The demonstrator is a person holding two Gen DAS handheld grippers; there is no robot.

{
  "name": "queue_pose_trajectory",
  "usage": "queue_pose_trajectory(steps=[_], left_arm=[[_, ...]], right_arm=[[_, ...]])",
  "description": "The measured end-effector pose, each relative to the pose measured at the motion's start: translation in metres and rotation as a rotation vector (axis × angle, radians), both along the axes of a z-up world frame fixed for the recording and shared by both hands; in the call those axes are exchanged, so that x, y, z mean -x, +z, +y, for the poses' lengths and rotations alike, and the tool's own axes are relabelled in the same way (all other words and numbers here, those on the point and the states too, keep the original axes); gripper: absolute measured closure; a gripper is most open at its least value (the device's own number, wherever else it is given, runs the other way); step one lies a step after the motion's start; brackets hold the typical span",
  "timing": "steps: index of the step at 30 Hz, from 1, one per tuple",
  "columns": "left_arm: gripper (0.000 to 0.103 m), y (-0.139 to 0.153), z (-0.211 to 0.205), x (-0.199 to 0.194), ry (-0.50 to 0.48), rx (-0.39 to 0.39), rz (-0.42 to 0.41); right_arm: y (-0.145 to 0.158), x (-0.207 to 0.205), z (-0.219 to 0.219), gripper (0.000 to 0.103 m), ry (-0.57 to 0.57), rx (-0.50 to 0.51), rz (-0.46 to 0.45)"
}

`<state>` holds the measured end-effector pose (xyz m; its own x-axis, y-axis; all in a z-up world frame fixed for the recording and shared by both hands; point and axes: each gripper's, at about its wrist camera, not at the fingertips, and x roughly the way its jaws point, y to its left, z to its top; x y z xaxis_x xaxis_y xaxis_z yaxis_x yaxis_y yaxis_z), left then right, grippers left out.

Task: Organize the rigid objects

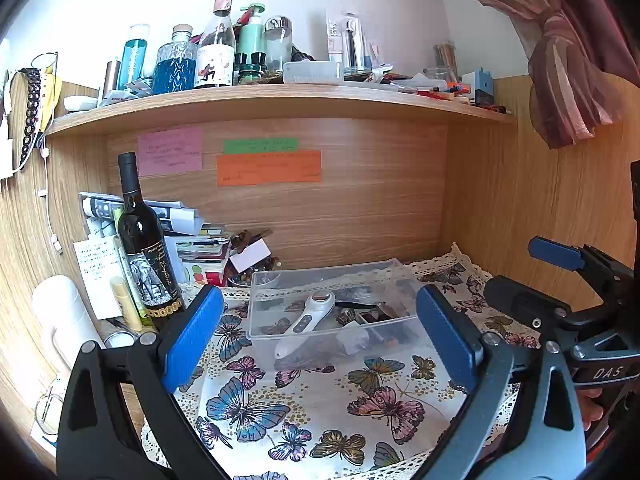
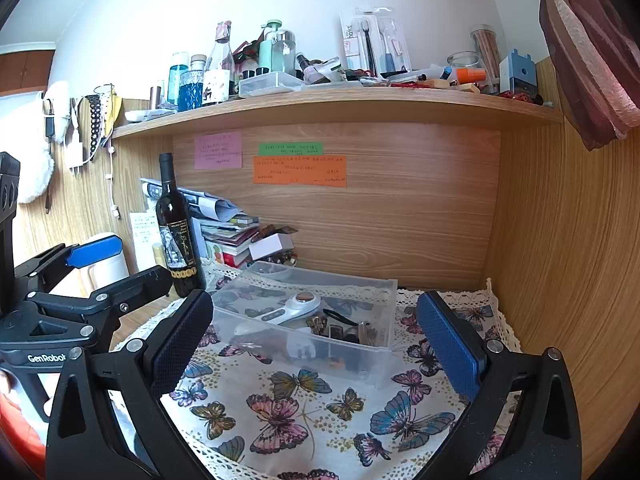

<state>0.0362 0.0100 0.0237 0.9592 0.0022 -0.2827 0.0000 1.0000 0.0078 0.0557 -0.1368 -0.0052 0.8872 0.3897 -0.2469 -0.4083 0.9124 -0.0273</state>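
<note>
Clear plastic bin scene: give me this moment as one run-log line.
left gripper: open, empty | right gripper: open, empty | clear bin: on butterfly cloth, holds white handheld device, small items | wine bottle: upright, left

I saw a clear glossy plastic bin (image 2: pixel 360 292) on printed butterfly cloth (image 2: pixel 288 412) with lace edging, matt wood-grain desk panels (image 2: pixel 400 216), and a shiny dark glass wine bottle (image 2: pixel 176 232).

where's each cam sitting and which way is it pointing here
Left wrist: on the left gripper, facing the desk nook's back wall; its own open fingers show, the right gripper at right.
Right wrist: on the right gripper, same heading; the left gripper at left.
Shared: clear bin, wine bottle, butterfly cloth.
</note>
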Motion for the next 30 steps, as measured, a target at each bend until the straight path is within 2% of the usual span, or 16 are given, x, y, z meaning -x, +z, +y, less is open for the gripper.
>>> queue_pose_trajectory(steps=[30], left_arm=[[0.005, -0.0046, 0.0054, -0.0062, -0.022, 0.045, 0.025]], right_arm=[[-0.0047, -0.0052, 0.0033, 0.000, -0.001, 0.006, 0.017]])
